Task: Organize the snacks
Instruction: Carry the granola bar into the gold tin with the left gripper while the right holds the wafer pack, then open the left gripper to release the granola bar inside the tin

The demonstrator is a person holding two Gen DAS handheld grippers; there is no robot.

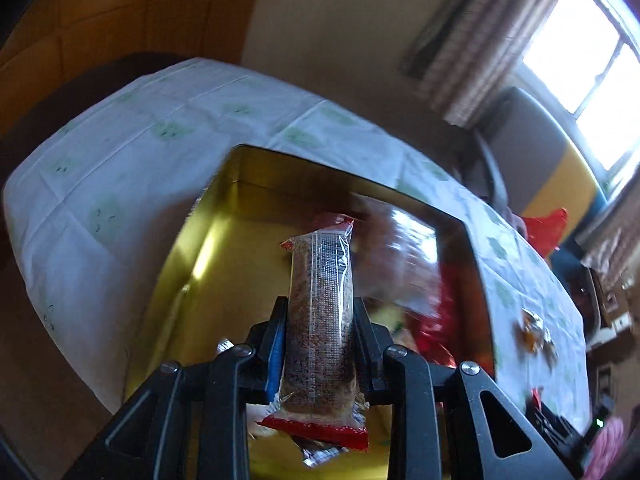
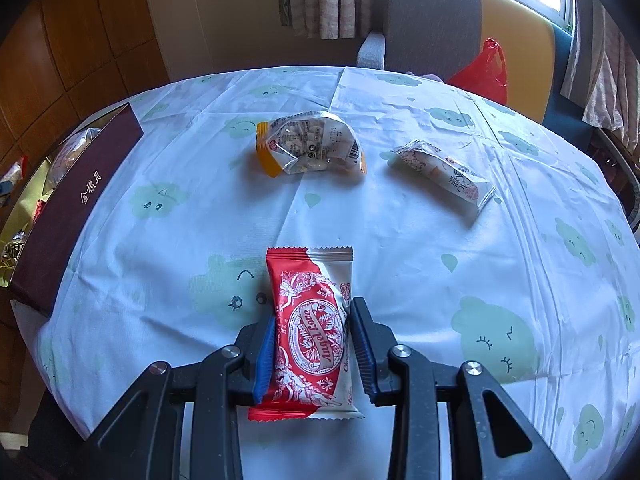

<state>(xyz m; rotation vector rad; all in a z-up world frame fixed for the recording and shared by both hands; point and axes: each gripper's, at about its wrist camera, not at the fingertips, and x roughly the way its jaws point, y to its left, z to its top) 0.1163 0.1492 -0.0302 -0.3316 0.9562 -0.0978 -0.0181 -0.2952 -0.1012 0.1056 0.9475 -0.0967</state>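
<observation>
My left gripper (image 1: 320, 312) is shut on a clear-wrapped brown sesame bar (image 1: 322, 320) with red ends, held above the open gold-lined tin box (image 1: 224, 240). Several wrapped snacks lie blurred in the box's right part. My right gripper (image 2: 312, 320) is closed around a red-and-white snack packet (image 2: 310, 336) on the tablecloth; both pads touch its sides. An orange-edged clear packet (image 2: 310, 146) and a white packet (image 2: 444, 176) lie farther out on the table. The box (image 2: 76, 200) shows at the left of the right wrist view, dark maroon outside.
The table (image 2: 400, 240) wears a white cloth with green cloud faces. A grey and yellow chair (image 2: 460, 20) with a red plastic bag (image 2: 486, 70) stands behind it. Small candies (image 1: 532, 328) lie on the cloth right of the box. Window and curtains at the back.
</observation>
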